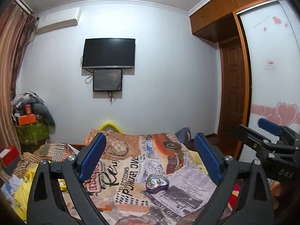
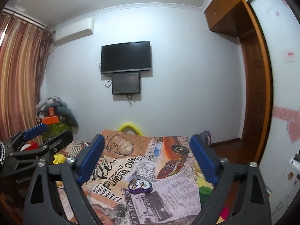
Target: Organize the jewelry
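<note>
Purple metal, heart-shaped, the small open jewelry tin [image 1: 157,184] lies on the newspaper-print bedspread [image 1: 131,170], ahead of and below both claws, with a tangle of rings or chain already inside; the pieces are too small to tell apart. The left claw [image 1: 150,161] and right claw [image 2: 147,159] hang wide apart, empty. No loose jewelry shows elsewhere, so sorting looks either finished or unstarted.

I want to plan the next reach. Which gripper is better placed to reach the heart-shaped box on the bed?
Probably the right gripper: the heart-shaped box lies nearly centred between its open fingers. For the left gripper, it sits nearer one side.
</note>
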`<move>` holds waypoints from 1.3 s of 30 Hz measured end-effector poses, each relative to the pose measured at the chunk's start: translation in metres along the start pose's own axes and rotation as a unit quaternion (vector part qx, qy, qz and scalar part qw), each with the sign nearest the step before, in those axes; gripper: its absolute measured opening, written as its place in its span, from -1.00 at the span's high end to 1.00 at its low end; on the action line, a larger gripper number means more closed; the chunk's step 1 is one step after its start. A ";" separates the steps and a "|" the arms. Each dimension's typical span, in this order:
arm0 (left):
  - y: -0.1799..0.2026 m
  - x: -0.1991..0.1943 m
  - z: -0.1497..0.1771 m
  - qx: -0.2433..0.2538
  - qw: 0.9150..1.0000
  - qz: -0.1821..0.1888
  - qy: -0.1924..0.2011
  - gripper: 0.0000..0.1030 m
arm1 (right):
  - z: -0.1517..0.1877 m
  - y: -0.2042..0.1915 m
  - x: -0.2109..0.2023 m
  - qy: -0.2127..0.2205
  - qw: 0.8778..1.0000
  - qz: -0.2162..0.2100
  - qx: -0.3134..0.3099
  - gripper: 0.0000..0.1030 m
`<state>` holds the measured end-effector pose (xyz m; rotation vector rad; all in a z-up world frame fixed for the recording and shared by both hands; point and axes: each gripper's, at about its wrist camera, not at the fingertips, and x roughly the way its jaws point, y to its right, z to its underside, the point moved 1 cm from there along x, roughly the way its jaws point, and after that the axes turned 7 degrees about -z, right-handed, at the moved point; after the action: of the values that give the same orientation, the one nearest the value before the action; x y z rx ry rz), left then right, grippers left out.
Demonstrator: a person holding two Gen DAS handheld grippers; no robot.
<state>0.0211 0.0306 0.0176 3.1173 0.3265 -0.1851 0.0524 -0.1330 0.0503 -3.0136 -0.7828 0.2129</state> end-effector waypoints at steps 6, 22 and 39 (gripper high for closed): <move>0.002 -0.009 0.004 0.005 1.000 -0.007 0.005 -0.90 | -0.003 -0.005 -0.012 0.011 1.000 0.014 -0.011 -1.00; 0.000 -0.005 0.009 -0.001 1.000 -0.023 -0.006 -0.94 | 0.005 -0.001 -0.023 0.008 1.000 0.020 -0.017 -1.00; -0.002 -0.004 0.009 -0.008 1.000 -0.022 -0.013 -0.98 | 0.004 0.002 -0.024 -0.003 1.000 0.028 -0.011 -1.00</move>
<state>0.0161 0.0318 0.0089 3.0899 0.3958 -0.2231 0.0319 -0.1467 0.0490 -3.0595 -0.7077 0.2146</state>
